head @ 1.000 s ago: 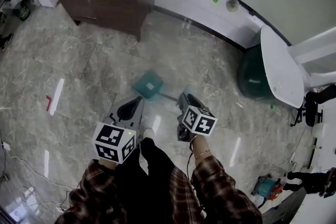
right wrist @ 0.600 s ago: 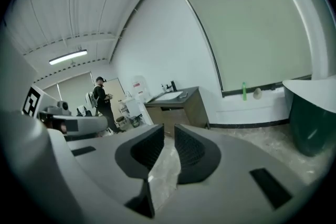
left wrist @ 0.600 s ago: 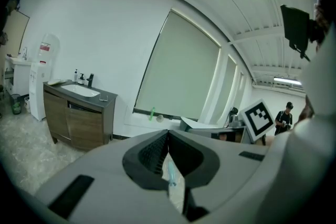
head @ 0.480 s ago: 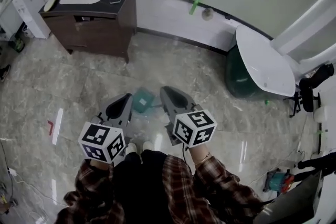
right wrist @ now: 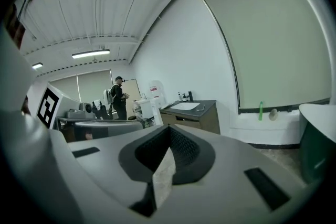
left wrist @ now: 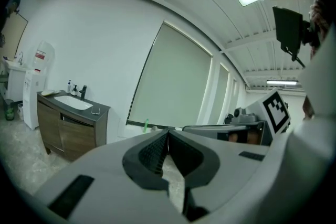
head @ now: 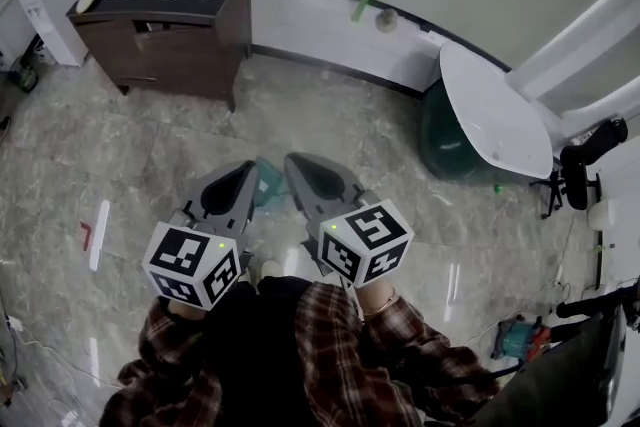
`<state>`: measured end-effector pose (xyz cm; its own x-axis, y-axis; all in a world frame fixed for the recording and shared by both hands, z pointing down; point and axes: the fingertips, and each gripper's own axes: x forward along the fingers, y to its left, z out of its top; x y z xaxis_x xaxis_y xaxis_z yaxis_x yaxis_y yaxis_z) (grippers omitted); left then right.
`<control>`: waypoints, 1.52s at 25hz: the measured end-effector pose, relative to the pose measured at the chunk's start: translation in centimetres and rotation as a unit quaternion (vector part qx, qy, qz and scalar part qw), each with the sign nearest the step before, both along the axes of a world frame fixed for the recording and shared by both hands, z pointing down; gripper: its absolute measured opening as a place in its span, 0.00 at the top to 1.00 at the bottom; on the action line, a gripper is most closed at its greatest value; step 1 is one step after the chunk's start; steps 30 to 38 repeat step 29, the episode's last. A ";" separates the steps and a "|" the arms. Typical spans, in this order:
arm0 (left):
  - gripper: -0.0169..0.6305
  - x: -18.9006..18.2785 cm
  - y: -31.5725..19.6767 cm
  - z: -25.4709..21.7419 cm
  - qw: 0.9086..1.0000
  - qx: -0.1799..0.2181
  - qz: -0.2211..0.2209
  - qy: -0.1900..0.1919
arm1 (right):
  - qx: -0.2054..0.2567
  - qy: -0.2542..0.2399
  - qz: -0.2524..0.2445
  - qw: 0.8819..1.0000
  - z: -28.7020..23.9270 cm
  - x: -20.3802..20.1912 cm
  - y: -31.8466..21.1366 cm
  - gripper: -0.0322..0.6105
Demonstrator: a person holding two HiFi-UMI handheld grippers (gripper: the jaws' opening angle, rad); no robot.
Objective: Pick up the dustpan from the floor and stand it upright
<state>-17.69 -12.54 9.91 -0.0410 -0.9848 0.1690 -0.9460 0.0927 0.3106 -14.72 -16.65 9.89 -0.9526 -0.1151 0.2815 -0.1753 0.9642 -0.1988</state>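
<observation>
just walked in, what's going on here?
A person stands on a marble floor with a pair of tongs in each hand. The left tongs and right tongs are both shut and empty, held side by side. The teal dustpan sits on the floor below, mostly hidden behind them. It hasn't been picked up yet.

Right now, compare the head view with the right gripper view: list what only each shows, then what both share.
Only the head view: the teal dustpan on the floor, partly hidden, and the wearer's plaid sleeves. Only the right gripper view: the right gripper with jaws shut on nothing, and a person standing far back. Both: the sink cabinet and the green item on the window ledge.
</observation>
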 end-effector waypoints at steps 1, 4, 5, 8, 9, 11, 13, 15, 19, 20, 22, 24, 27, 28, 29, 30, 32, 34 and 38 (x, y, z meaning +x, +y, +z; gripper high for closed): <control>0.95 0.1 0.1 0.1 1.000 -0.002 0.001 -0.003 | 0.001 0.003 0.000 1.000 0.2 -0.1 0.0 0.93; 0.95 -0.3 0.4 0.4 1.000 -0.004 0.002 -0.005 | -0.010 0.008 -0.001 1.000 1.1 -0.8 0.1 0.93; 0.95 -0.4 0.5 0.6 1.000 -0.003 0.002 -0.003 | -0.013 0.010 0.000 1.000 1.6 -1.0 0.1 0.93; 0.95 -0.3 0.5 1.3 1.000 -0.006 0.001 0.007 | -0.024 0.023 0.000 0.999 2.8 -0.9 0.0 0.93; 0.95 -0.2 0.4 1.4 1.000 -0.009 0.000 0.009 | -0.028 0.025 0.000 0.999 3.0 -0.7 -0.1 0.93; 0.95 0.1 0.0 1.4 1.000 -0.013 0.000 0.010 | -0.033 0.025 0.004 0.999 3.1 -0.2 -0.6 0.93; 0.95 0.4 -0.3 1.4 1.000 -0.015 0.000 0.010 | -0.037 0.024 0.007 0.999 3.0 0.3 -1.1 0.93; 0.95 0.5 -0.3 1.5 1.000 -0.017 -0.002 0.009 | -0.038 0.024 0.007 0.999 3.0 0.5 -1.2 0.93; 0.95 0.2 -0.4 1.7 1.000 -0.018 0.000 0.008 | -0.037 0.026 0.009 0.999 3.4 0.3 -1.2 0.93; 0.95 0.1 -0.3 1.8 1.000 -0.018 0.001 0.009 | -0.036 0.027 0.009 0.999 3.5 0.1 -1.2 0.93; 0.95 -0.1 -0.1 1.9 1.000 -0.019 0.000 0.010 | -0.036 0.029 0.006 0.999 3.6 -0.2 -1.0 0.93; 0.95 -0.1 0.0 2.0 1.000 -0.021 0.000 0.010 | -0.036 0.029 0.002 0.999 3.7 -0.5 -0.9 0.93; 0.95 -0.1 -0.4 2.1 1.000 -0.021 0.000 0.009 | -0.033 0.027 0.000 0.999 3.5 -0.7 -1.4 0.93; 0.95 -0.1 -0.6 2.0 1.000 -0.021 0.000 0.008 | -0.032 0.026 0.000 0.999 3.4 -0.8 -1.6 0.93; 0.95 -0.1 -0.8 1.9 1.000 -0.020 0.000 0.008 | -0.032 0.026 -0.001 0.999 3.4 -0.9 -1.7 0.93; 0.95 -0.1 -0.8 1.9 1.000 -0.020 0.000 0.008 | -0.032 0.026 -0.001 0.999 3.4 -0.9 -1.7 0.93; 0.95 -0.1 -0.8 1.9 1.000 -0.020 0.000 0.008 | -0.032 0.026 -0.001 0.999 3.4 -0.9 -1.7 0.93; 0.95 -0.1 -0.8 1.9 1.000 -0.020 0.000 0.008 | -0.032 0.026 -0.001 0.999 3.4 -0.9 -1.7 0.93; 0.95 -0.1 -0.8 1.9 1.000 -0.020 0.000 0.008 | -0.032 0.026 -0.001 0.999 3.4 -0.9 -1.7 0.93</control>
